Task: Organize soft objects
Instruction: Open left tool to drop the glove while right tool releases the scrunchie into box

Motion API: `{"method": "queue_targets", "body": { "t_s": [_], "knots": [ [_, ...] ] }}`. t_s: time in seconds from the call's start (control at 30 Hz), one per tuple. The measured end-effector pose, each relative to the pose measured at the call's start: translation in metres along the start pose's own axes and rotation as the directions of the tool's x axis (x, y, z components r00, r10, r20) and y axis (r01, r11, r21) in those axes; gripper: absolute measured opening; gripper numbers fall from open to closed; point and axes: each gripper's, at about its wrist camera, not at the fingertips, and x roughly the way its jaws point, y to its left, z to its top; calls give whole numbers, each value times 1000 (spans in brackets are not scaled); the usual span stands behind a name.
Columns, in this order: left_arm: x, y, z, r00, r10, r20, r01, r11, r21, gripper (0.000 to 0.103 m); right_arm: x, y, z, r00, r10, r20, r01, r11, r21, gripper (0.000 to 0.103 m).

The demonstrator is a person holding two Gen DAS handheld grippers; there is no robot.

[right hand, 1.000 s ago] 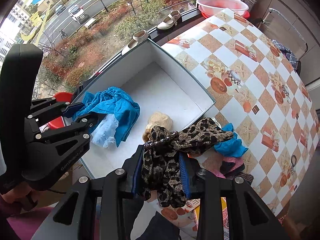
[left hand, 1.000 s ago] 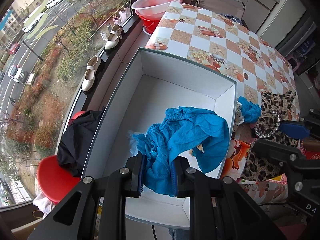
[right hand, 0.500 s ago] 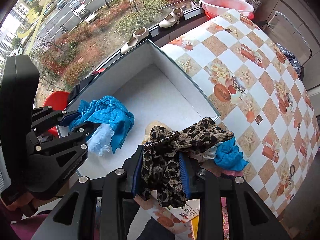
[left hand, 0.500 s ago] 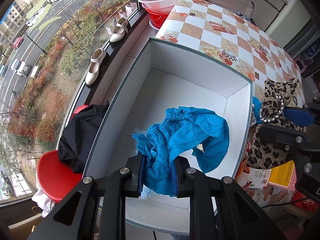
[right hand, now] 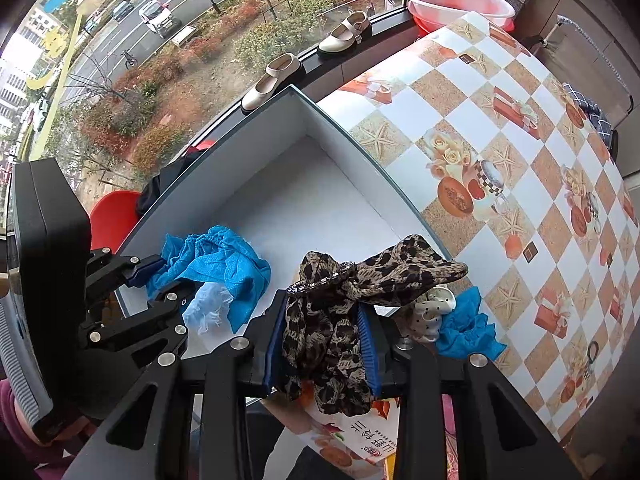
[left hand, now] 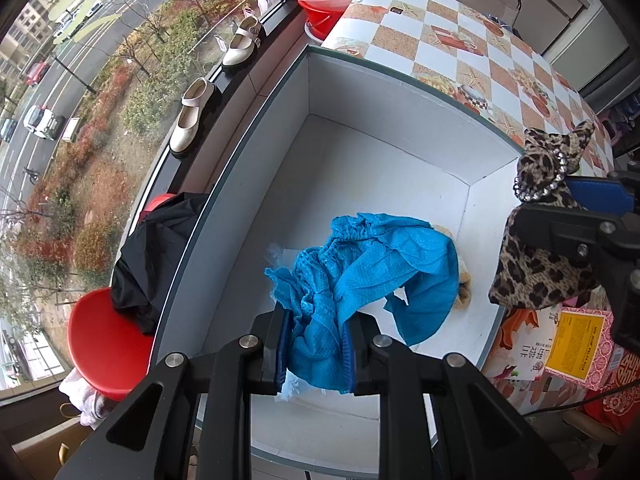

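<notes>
Jaws on both grippers are clenched on fabric. The left gripper (left hand: 316, 350) grasps a blue cloth (left hand: 372, 260), which hangs over the near part of the white box (left hand: 272, 160). The right gripper (right hand: 323, 354) grasps a leopard scarf (right hand: 352, 280) held above the box's near right rim.

Step in hand, as judged: carrying soft items into the box. The next move calls for lowering each piece to the box floor and releasing; the scarf must first cross left over the rim.

Both grippers point forward and down, side by side, left over the box, right at its edge. A tan item (left hand: 464, 284) lies in the box, partly under the cloth. A blue rag (right hand: 468, 328) and a dotted piece (right hand: 432, 312) remain on the table (right hand: 500, 160), right of the box.
</notes>
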Motion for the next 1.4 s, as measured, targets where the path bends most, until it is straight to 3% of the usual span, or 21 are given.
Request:
{"method": "queue_targets", "body": {
  "t_s": [0.7,0.8,0.87,0.9,0.97,1.07,1.1,1.13,1.27,1.4],
  "knots": [
    [28,5,2,989,-115,-94,111,993,-42,25,27,1,12,998,-25,-62,23,999,-33,34],
    [29,6,2,987,-132,-96,129,991,-45,29,30,1,15,997,-26,-67,24,999,-33,35],
    [29,6,2,986,-139,-97,136,990,-43,45,30,1,16,997,-26,-67,24,999,-33,35],
    [28,6,2,986,-136,-95,133,990,-41,50,30,1,16,997,-22,-71,20,999,-31,36],
    [27,4,2,987,-129,-92,127,991,-36,70,31,0,17,997,-16,-78,14,1000,-23,51],
    [27,4,1,985,-137,-101,135,990,-31,74,30,0,16,995,-21,-95,20,1000,-20,81],
    [27,4,1,985,-142,-103,139,990,-30,76,29,0,15,994,-38,-102,35,999,-23,96],
    [26,3,0,985,-138,-102,136,990,-25,81,27,1,14,993,-66,-102,63,998,-32,102],
    [23,1,-2,993,-61,-96,62,998,4,89,17,0,7,978,-178,-112,171,983,-69,102],
    [18,3,-3,994,-78,-76,78,997,-9,89,7,-9,0,973,-183,-138,178,983,-50,102]
  ]
}}
